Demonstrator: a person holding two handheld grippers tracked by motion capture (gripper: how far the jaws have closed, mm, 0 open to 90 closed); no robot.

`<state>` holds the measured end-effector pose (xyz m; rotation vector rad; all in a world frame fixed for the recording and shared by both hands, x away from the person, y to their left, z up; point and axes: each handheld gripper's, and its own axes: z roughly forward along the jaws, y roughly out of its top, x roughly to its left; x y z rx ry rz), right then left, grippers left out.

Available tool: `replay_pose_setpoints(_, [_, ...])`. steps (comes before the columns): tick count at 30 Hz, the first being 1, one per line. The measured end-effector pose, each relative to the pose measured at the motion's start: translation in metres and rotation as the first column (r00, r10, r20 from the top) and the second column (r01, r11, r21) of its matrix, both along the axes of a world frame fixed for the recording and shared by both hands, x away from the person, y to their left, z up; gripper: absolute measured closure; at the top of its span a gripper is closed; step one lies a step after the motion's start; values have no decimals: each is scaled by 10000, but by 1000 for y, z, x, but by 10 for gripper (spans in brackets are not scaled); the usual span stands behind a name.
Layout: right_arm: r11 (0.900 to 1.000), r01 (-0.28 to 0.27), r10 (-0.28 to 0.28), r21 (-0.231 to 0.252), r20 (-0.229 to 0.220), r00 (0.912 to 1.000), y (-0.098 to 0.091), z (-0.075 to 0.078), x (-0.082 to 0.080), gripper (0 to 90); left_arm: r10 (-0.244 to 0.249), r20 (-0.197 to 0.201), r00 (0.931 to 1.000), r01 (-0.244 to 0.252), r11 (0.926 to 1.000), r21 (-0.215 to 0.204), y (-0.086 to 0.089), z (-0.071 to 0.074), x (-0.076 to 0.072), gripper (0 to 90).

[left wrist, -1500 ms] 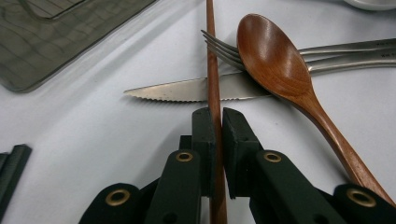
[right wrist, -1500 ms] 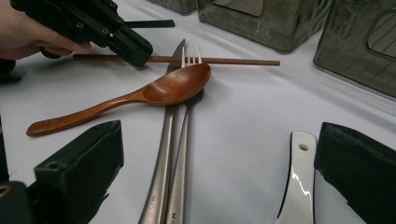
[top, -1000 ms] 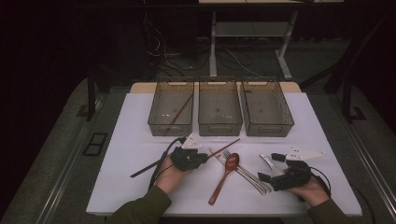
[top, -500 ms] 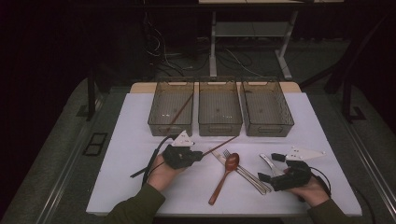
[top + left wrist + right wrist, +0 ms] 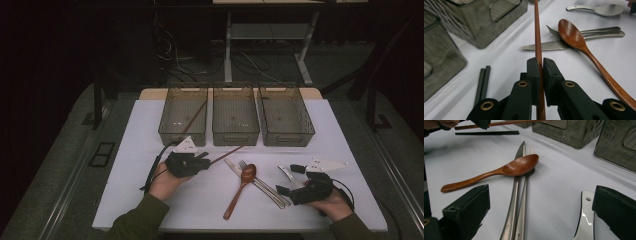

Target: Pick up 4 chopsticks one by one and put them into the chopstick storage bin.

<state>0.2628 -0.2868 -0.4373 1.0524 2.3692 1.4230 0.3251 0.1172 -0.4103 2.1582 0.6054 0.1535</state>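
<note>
My left gripper [image 5: 205, 161] is shut on a brown wooden chopstick [image 5: 227, 152], which points toward the bins; in the left gripper view the jaws pinch the chopstick [image 5: 537, 37] near one end. A wooden spoon [image 5: 242, 186] lies across a knife [image 5: 544, 46] and a fork [image 5: 265, 187] at the table's middle. My right gripper [image 5: 289, 180] rests open near the front right, its jaws either side of a shiny metal spoon [image 5: 585, 220]. The wooden spoon [image 5: 506, 170] lies ahead of it.
Three smoky clear bins stand in a row at the back; the left bin [image 5: 170, 131] holds a brown chopstick [image 5: 194, 116], the middle bin [image 5: 236, 136] and right bin [image 5: 287, 139] look bare. A pair of black chopsticks [image 5: 482, 82] lies by my left gripper.
My left gripper has moved a little left and away from the cutlery, carrying the brown chopstick slightly up. The right gripper has stayed put.
</note>
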Motion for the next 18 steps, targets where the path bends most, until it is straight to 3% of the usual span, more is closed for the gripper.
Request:
replay_pose_setpoints(9, [10000, 0, 0, -21, -20, 10000, 0, 0, 0, 11, -229, -51, 9997, 228, 9995, -211, 14, 7, 3, 832])
replay_pose_setpoints(18, [10000, -12, 12, -55, -27, 10000, 1, -1, 0, 11, -56, -40, 10000, 54, 9991, -421, 27, 17, 5, 832])
